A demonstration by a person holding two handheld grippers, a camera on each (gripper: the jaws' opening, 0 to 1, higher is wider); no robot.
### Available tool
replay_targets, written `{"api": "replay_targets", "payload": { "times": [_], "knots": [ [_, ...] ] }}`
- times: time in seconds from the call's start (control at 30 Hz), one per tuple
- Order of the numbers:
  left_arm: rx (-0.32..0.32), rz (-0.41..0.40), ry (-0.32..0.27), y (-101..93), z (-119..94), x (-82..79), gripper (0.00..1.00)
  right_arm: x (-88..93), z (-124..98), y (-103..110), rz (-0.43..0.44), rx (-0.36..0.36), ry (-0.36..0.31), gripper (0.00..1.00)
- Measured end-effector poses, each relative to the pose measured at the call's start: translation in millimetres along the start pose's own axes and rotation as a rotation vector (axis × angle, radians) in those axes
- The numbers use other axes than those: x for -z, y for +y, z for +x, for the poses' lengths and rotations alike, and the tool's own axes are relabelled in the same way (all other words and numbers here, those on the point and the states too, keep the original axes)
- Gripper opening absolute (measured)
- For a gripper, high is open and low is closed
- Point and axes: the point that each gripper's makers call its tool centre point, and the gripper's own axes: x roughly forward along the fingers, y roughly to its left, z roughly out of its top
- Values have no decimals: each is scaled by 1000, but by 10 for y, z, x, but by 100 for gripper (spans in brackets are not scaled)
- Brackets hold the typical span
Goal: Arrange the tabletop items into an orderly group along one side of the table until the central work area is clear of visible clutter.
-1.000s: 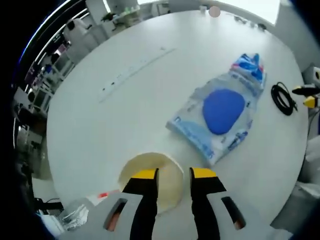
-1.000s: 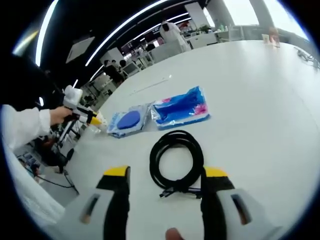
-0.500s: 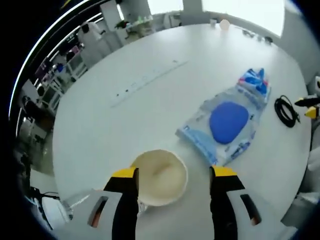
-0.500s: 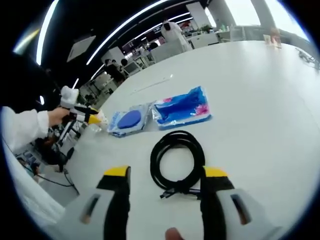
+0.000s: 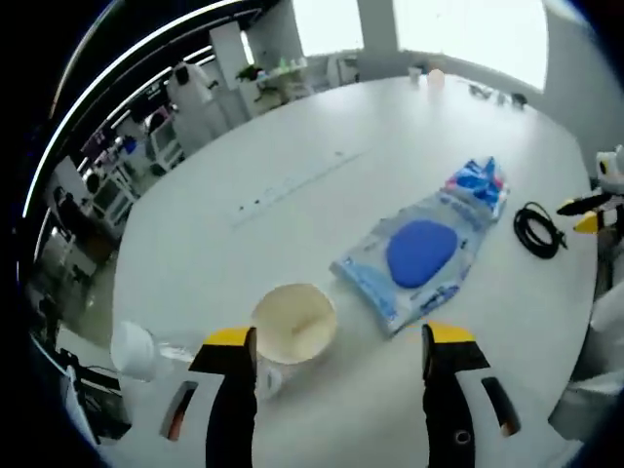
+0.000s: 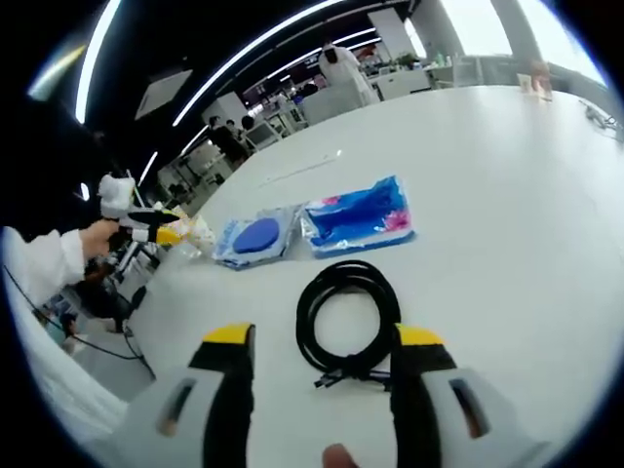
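My left gripper (image 5: 339, 337) hovers open above the white round table (image 5: 292, 146), its jaws wide apart with nothing between them. Just ahead of its left jaw a cream bowl (image 5: 292, 322) rests on the table. Beyond it lie a clear packet with a blue disc (image 5: 419, 252) and a blue printed packet (image 5: 475, 180). My right gripper (image 6: 324, 335) is open, its jaws on either side of the near end of a black cable coil (image 6: 349, 317) without touching it. The disc packet (image 6: 255, 237) and the blue packet (image 6: 361, 216) lie behind the coil.
A white cup (image 5: 132, 349) and crumpled clear plastic (image 5: 175, 351) sit at the table's edge left of the bowl. A faint line of small marks (image 5: 292, 185) crosses the tabletop. Small items (image 5: 429, 76) stand at the far rim. A white sleeve (image 6: 58, 263) holds the left gripper (image 6: 146, 226).
The left gripper opened off the cream bowl's rim and drew back and up; the bowl stays on the table. The right gripper and the cable coil have hardly moved.
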Motion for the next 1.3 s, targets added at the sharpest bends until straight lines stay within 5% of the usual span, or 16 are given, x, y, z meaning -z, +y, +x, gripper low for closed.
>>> {"api": "replay_targets", "payload": {
  "times": [0.13, 0.73, 1.3],
  "knots": [
    [11, -106, -92, -99, -161, -1, 72, -40, -20, 42, -8, -7, -14, 55],
    [-11, -275, -107, -147, -691, 822, 83, -6, -123, 180, -63, -14, -14, 57],
    [19, -319, -163, -89, -955, 1109, 88, -19, -381, 163, -82, 29, -49, 64]
  ]
}}
